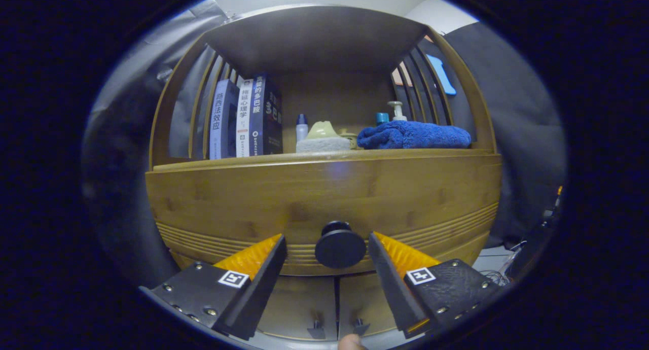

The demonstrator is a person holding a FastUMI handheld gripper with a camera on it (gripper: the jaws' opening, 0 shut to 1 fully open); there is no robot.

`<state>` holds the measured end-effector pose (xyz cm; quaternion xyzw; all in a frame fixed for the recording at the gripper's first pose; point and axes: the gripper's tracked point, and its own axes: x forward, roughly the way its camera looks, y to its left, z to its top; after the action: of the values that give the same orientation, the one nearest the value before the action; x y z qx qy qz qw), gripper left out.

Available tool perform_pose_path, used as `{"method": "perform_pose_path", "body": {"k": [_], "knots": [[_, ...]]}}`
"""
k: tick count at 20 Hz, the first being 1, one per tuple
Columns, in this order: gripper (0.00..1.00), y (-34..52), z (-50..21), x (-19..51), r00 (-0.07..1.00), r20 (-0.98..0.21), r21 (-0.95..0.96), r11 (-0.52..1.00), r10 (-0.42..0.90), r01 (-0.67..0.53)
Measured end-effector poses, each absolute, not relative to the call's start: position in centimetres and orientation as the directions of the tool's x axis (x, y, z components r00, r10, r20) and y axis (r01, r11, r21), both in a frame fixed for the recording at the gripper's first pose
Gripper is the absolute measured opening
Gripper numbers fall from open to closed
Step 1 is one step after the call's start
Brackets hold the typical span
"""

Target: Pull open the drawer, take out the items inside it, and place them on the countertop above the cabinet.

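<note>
Two spread fingers [263,261] flank the drawer [324,203] knob [340,246]; books [246,117], towel [413,135] above.

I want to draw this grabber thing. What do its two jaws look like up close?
The gripper has two wedge-shaped jaws that narrow toward their tips. Each sits on a flat, dark, textured plate dotted with small shiny screws. Each plate carries a little square white sticker with a black blocky pattern. The jaws stand open, one on each side of the round black drawer knob, not touching it.
</note>
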<state>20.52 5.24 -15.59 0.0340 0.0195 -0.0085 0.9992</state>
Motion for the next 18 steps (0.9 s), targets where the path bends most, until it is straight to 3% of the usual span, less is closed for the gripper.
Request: {"method": "perform_pose_path", "body": {"k": [5, 8, 18], "knots": [[0.99, 4.9, -13.0, 17.0, 0.995, -0.101, 0.17, 0.985, -0.002, 0.02], [0.99, 3.1, -10.1, 14.6, 0.995, -0.093, 0.098, 0.994, -0.045, 0.054], [0.99, 5.1, 1.4, 6.7, 0.997, -0.039, -0.084, 0.994, 0.062, -0.065]]}}
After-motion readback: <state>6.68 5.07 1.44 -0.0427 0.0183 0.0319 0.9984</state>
